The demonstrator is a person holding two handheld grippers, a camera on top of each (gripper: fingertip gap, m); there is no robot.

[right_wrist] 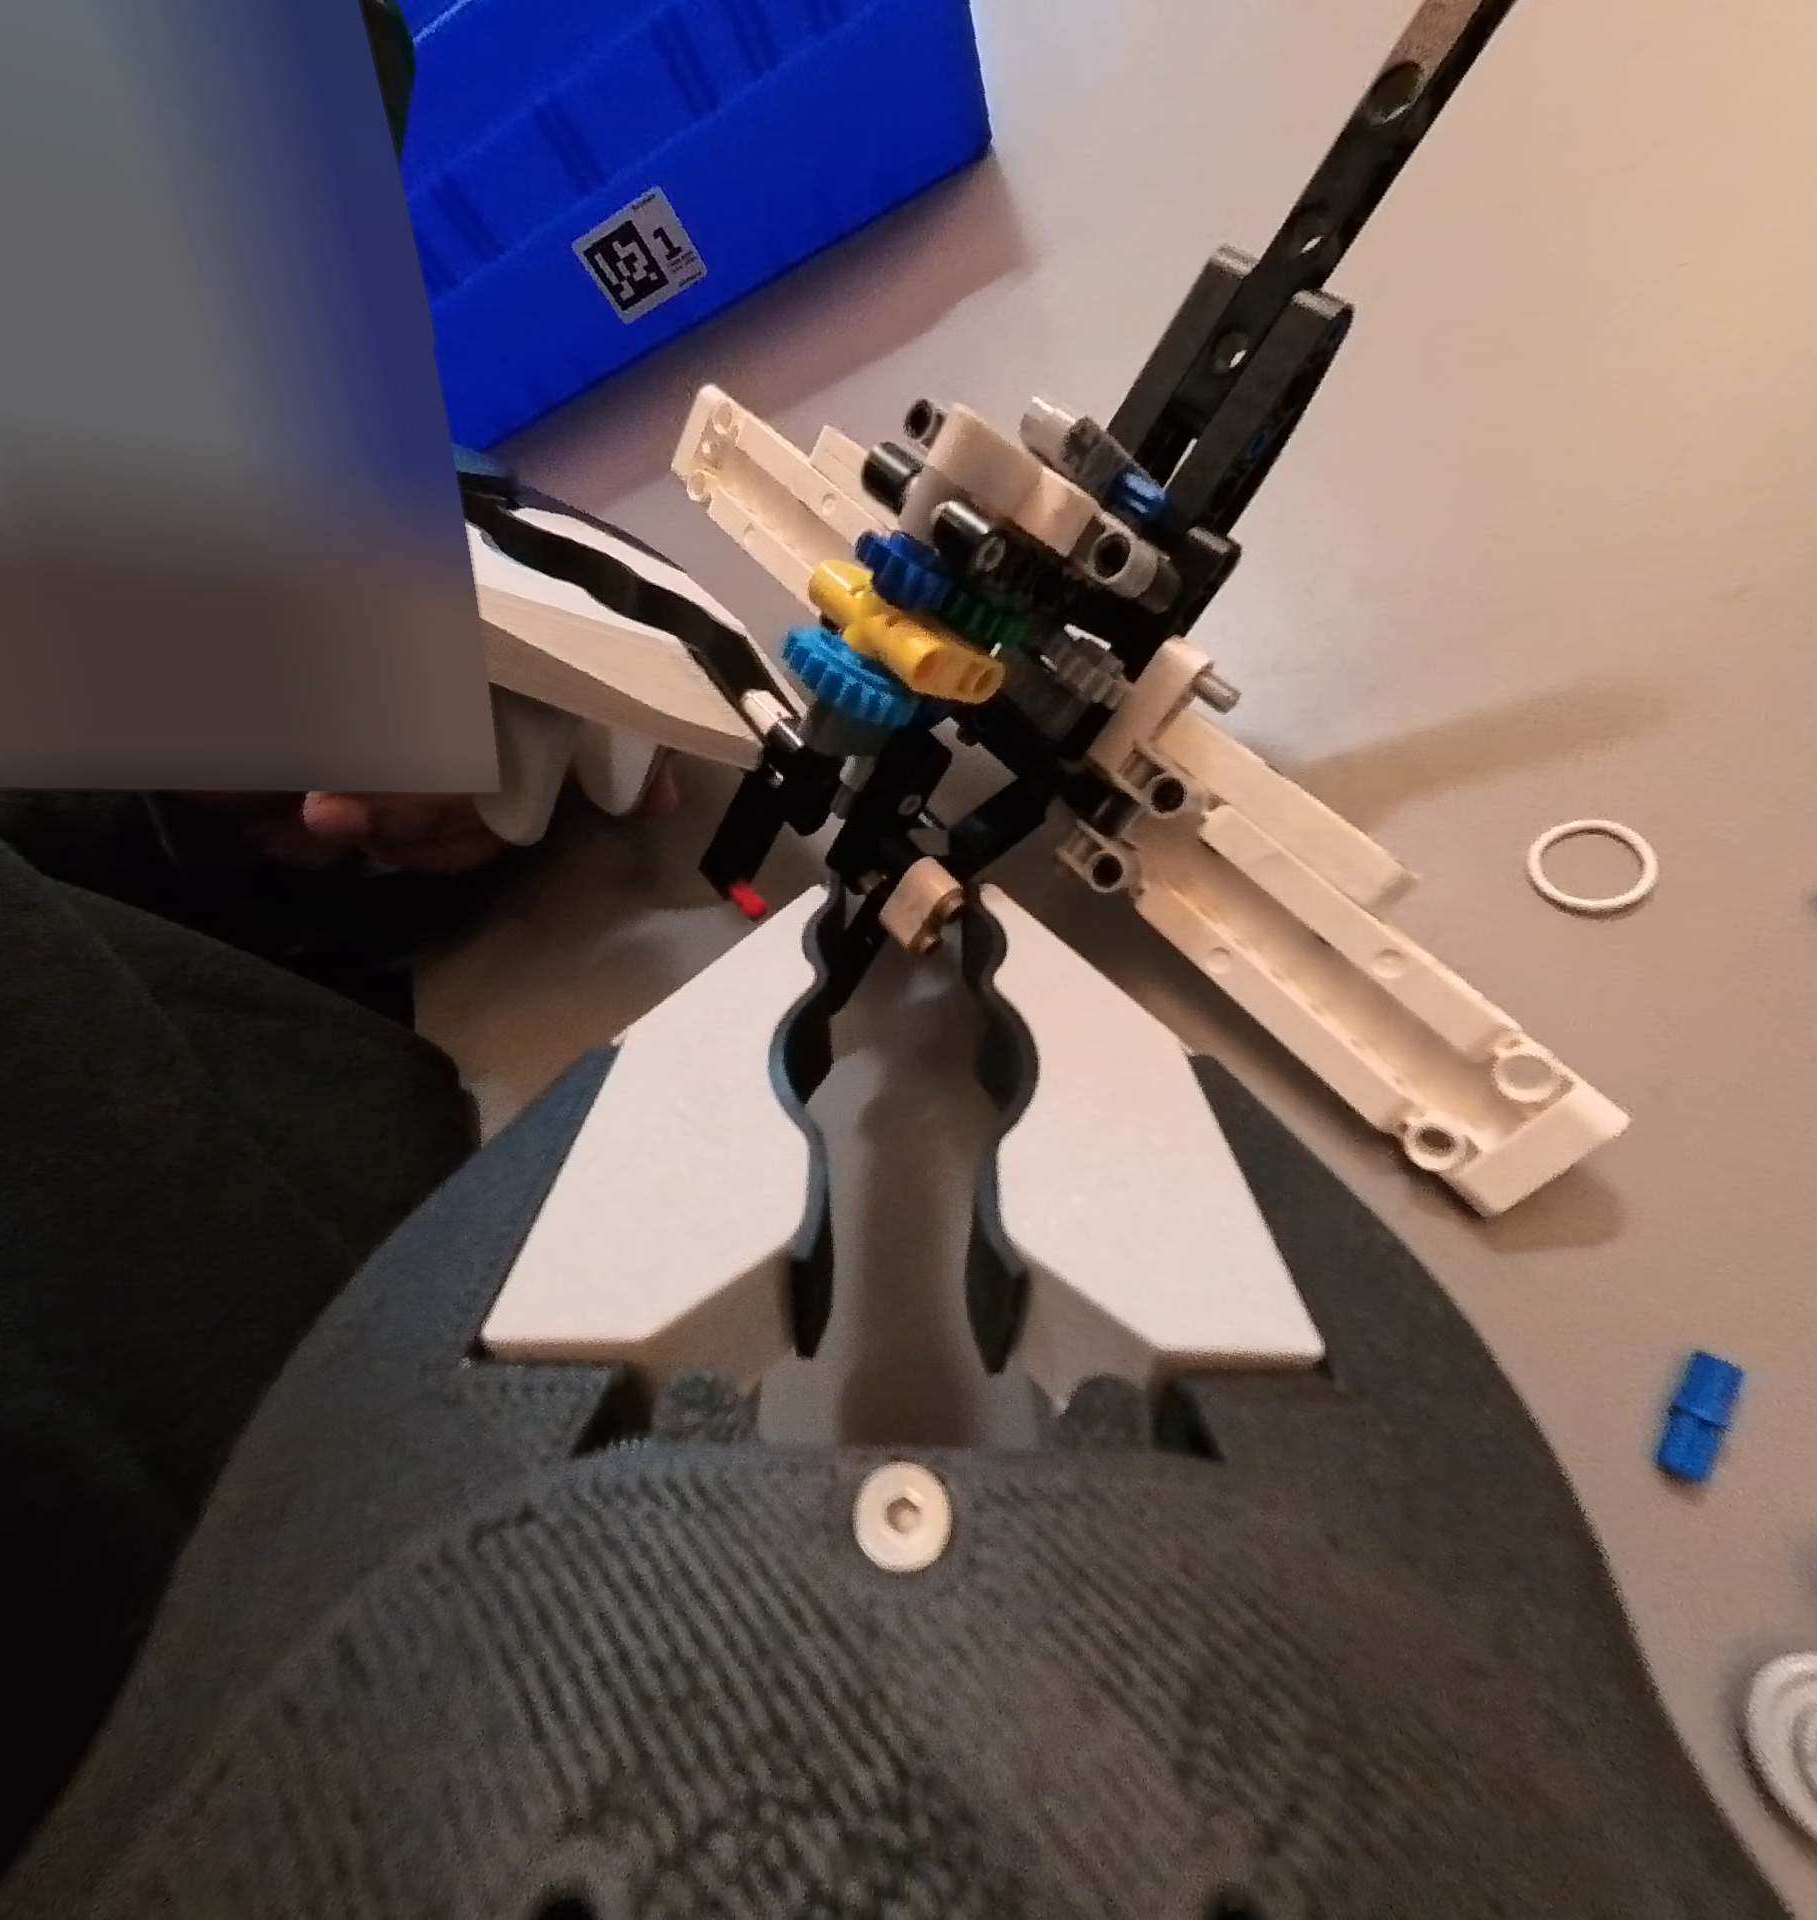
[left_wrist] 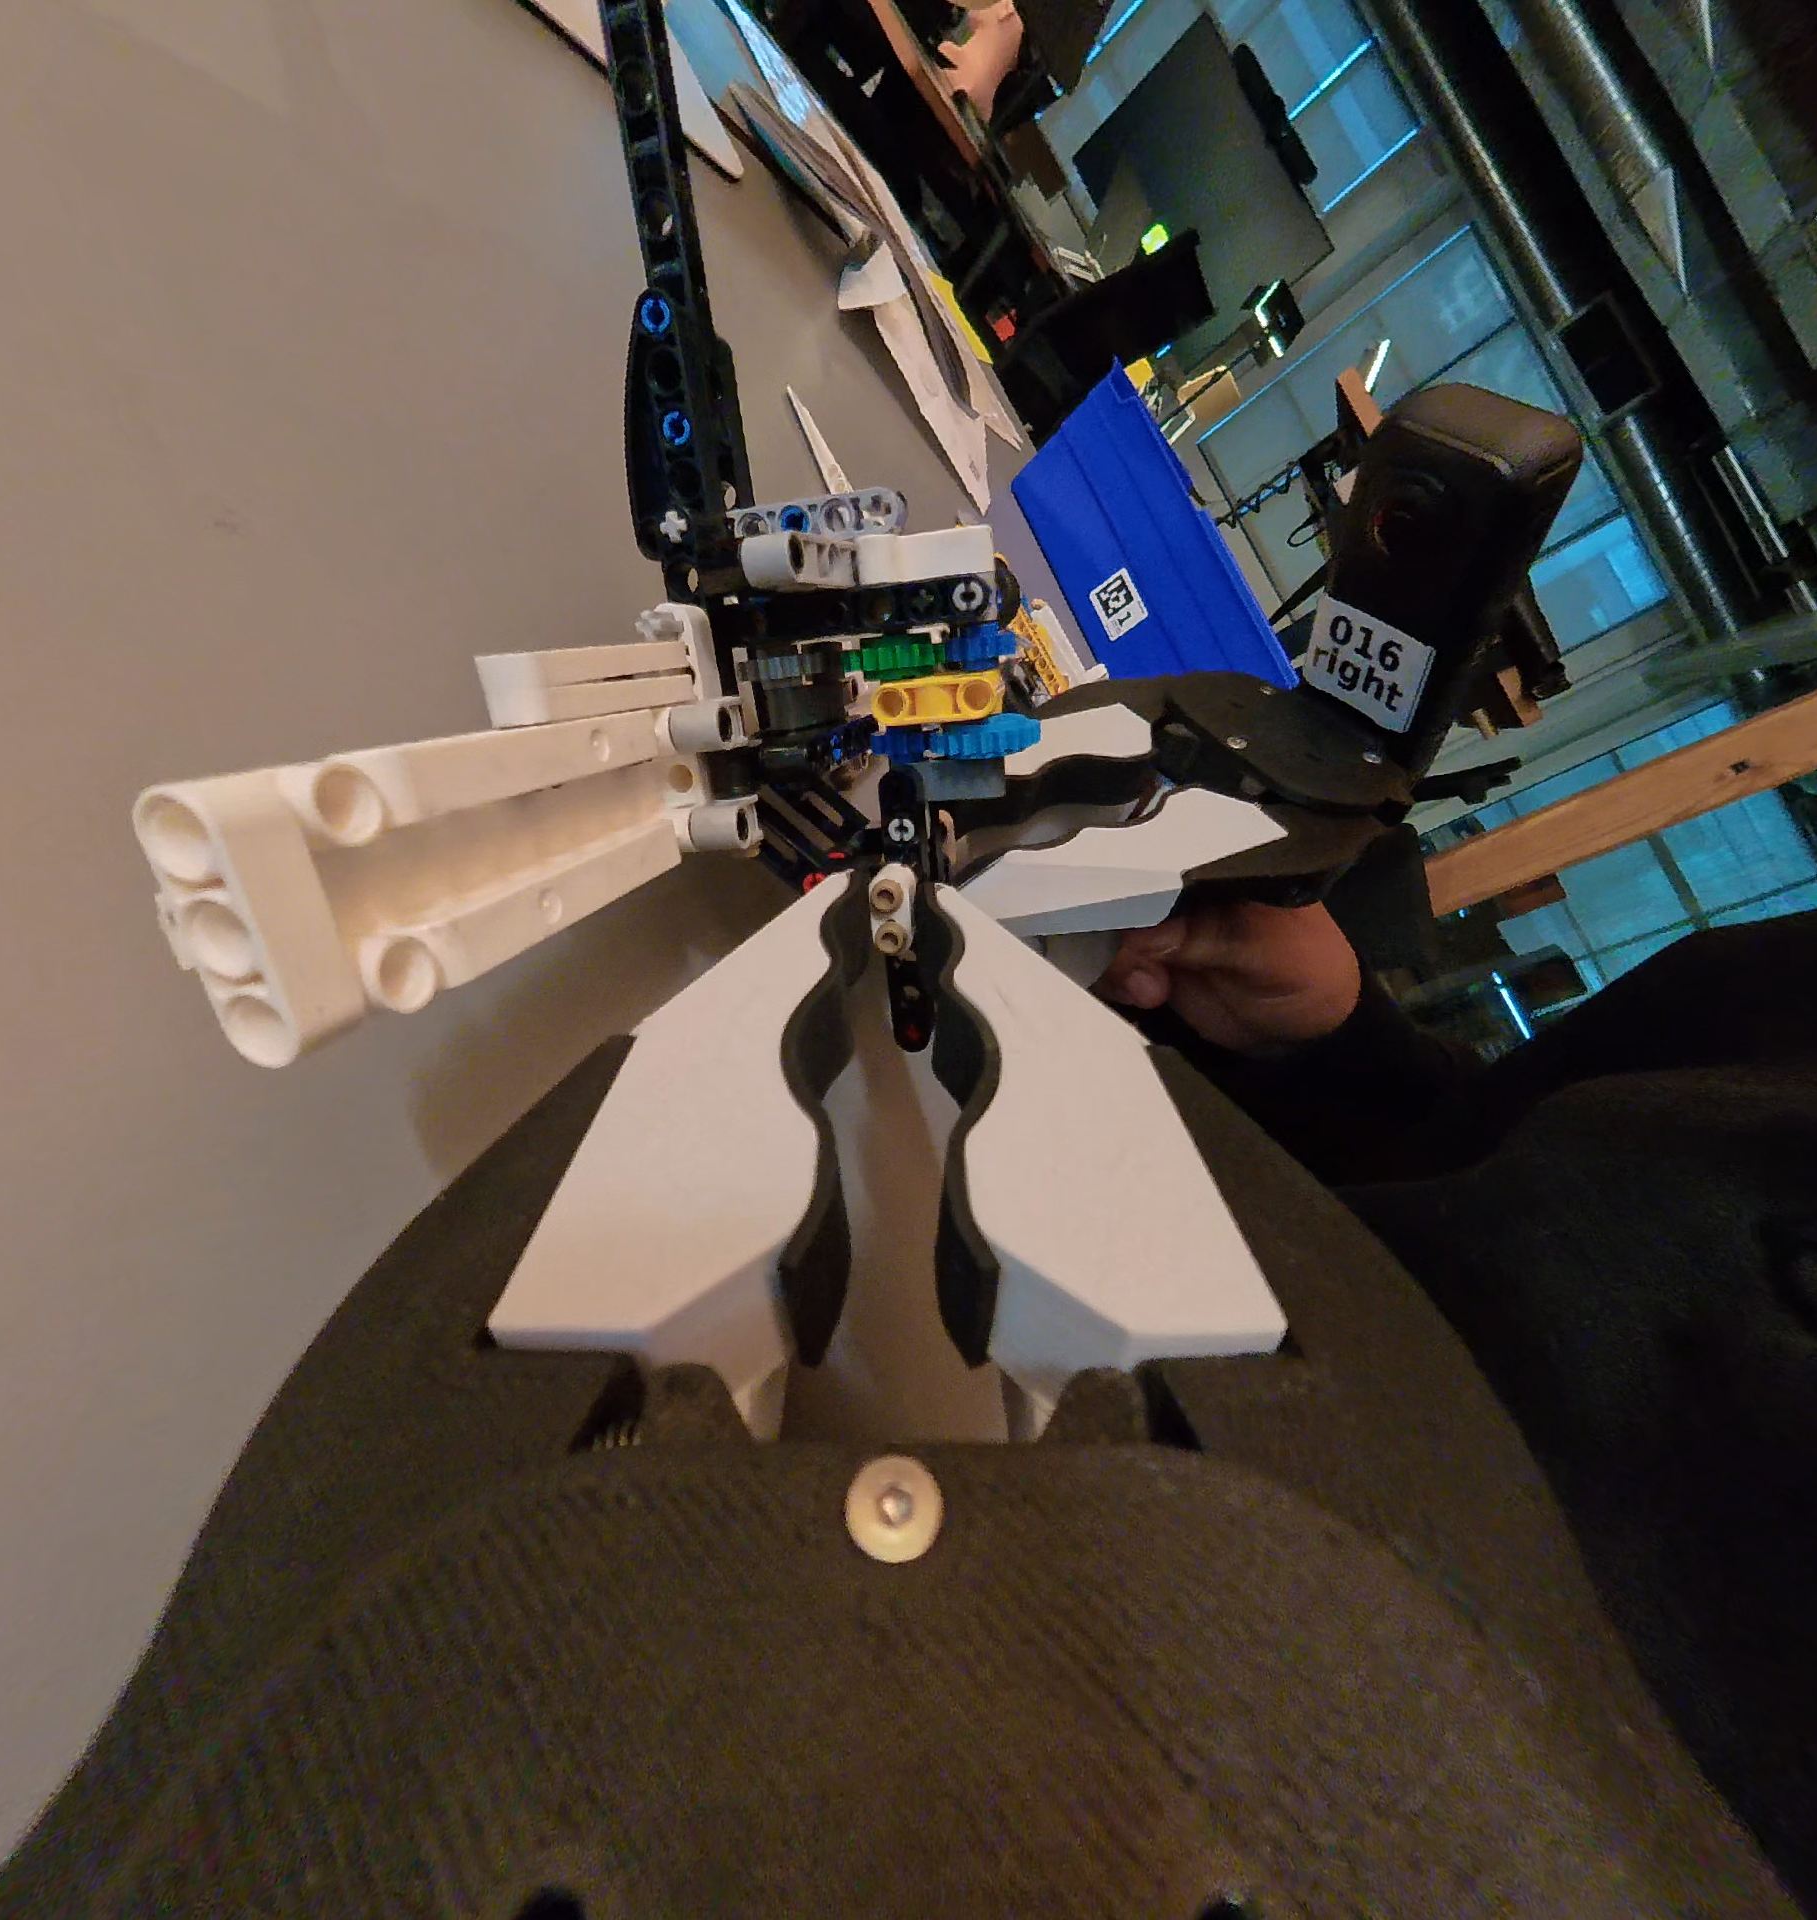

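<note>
While we pinched the toy model's (left_wrist: 842,675) thin black beam (left_wrist: 904,987) in our left tool (left_wrist: 896,914), our narrowly parted right tool (right_wrist: 899,914) gripped its tan bushing (right_wrist: 925,896); assembly looked unfinished.

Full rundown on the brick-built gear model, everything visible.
The gear model is a plastic assembly: black beam frame, a long black beam rising from it, white ribbed panels out both sides, stacked blue, green and yellow gears at the core. It sits tilted above the grey table. The left tongs pinch a thin black beam at its base; the right tongs grip the adjacent black and tan pieces.
</note>
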